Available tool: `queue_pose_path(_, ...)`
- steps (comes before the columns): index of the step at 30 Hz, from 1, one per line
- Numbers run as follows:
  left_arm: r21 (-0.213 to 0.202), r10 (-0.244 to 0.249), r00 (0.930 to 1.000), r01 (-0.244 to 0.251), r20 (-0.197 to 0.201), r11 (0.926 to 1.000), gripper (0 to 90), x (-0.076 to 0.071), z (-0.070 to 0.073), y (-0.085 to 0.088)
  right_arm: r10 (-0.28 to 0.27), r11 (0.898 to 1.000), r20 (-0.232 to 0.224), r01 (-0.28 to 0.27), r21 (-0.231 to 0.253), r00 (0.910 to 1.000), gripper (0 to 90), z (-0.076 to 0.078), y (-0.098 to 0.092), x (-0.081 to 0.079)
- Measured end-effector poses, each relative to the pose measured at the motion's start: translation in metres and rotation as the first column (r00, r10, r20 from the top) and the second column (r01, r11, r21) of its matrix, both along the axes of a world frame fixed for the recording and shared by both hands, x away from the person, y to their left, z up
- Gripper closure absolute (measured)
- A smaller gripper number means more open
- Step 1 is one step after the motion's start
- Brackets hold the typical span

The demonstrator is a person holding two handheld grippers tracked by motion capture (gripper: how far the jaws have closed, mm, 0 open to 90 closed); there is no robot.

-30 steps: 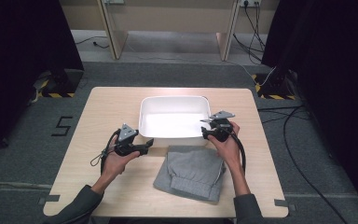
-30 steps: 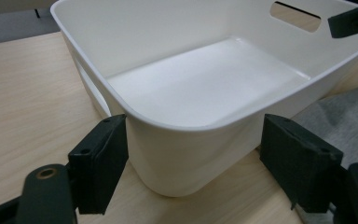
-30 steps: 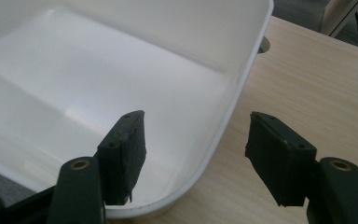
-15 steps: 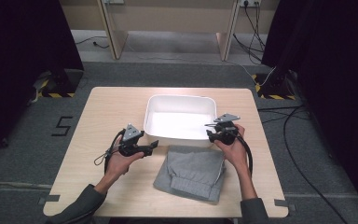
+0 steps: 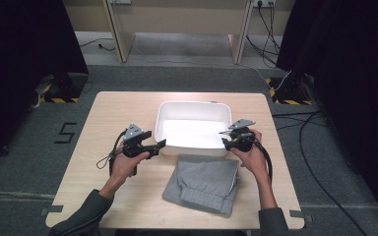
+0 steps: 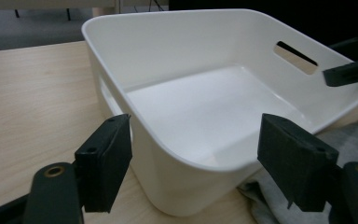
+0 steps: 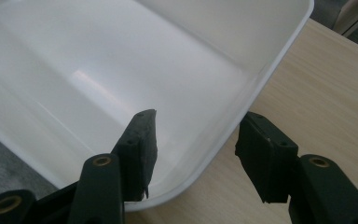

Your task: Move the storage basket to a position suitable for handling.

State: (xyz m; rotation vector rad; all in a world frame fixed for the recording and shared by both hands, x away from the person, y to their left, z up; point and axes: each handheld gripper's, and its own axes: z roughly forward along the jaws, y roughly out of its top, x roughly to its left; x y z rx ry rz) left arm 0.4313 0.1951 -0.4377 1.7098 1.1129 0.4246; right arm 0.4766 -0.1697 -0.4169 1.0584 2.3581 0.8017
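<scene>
On the light wooden table (image 5: 108,118), a white plastic bin (image 5: 193,109) is seen standing upright near the middle, with nothing visible inside it, and a folded grey garment (image 5: 204,183) is laid flat just in front of it, on the person's side, its far edge meeting or slipping just under the bin's near wall. The left gripper (image 5: 158,145) is held in the person's left hand (image 5: 124,164) at the bin's near left corner, and in the left gripper view (image 6: 196,163) its jaws are seen spread wide, set to either side of that rounded corner with a clear gap between each pad and the plastic. The right gripper (image 5: 225,139) is held in the right hand (image 5: 250,153) at the bin's near right corner; in the right gripper view (image 7: 196,149) its jaws are likewise parted, one placed inside the bin over the wall and the other outside above the table, so that the rim is straddled but not pinched. A slotted handle hole (image 6: 296,57) is shown in the bin's far side wall in the left gripper view, with a jaw of the right gripper visible just beyond it. Grey fabric is glimpsed beside the bin's base in both gripper views. Black cables (image 5: 109,156) are trailed from the grippers across the tabletop, and grey carpet (image 5: 24,162) is seen around the table.
</scene>
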Motion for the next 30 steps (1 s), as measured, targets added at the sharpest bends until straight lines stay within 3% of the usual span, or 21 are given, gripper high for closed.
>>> queue_pose_path(1,0.033,0.017,0.9999,-0.017,0.001,0.9993,29.6,0.006,-0.001,-0.004,0.005,1.000,-0.001,-0.005,0.003,1.0000,48.3,0.000,-0.004,-0.001)
queue_pose_path(3,0.068,-0.009,0.9998,0.010,-0.016,0.9976,33.8,0.006,-0.004,-0.009,0.009,1.000,0.000,-0.009,-0.002,1.0000,48.3,0.000,-0.007,-0.003)
queue_pose_path(6,0.056,-0.023,0.9995,0.024,-0.022,0.9981,37.7,0.003,-0.006,-0.012,0.006,1.000,-0.002,-0.006,0.003,1.0000,48.3,0.000,-0.009,-0.005)
queue_pose_path(8,0.086,-0.041,0.9988,0.043,-0.026,0.9954,39.7,-0.001,-0.002,-0.014,0.010,1.000,-0.012,-0.010,0.016,0.9999,48.3,0.000,-0.014,-0.010)
queue_pose_path(17,0.104,-0.085,0.9961,0.087,-0.023,0.9908,40.8,-0.021,0.001,-0.016,0.020,1.000,-0.017,-0.020,0.015,0.9996,47.9,0.002,-0.021,-0.029)
queue_pose_path(21,0.115,-0.102,0.9946,0.103,-0.018,0.9879,40.7,-0.032,0.003,-0.014,0.031,0.999,-0.009,-0.031,0.036,0.9995,48.1,0.001,-0.023,-0.037)
queue_pose_path(30,0.132,-0.098,0.9952,0.098,-0.002,0.9864,40.0,-0.028,0.002,-0.017,0.007,0.997,-0.003,-0.007,0.078,1.0000,48.3,-0.002,-0.025,-0.041)
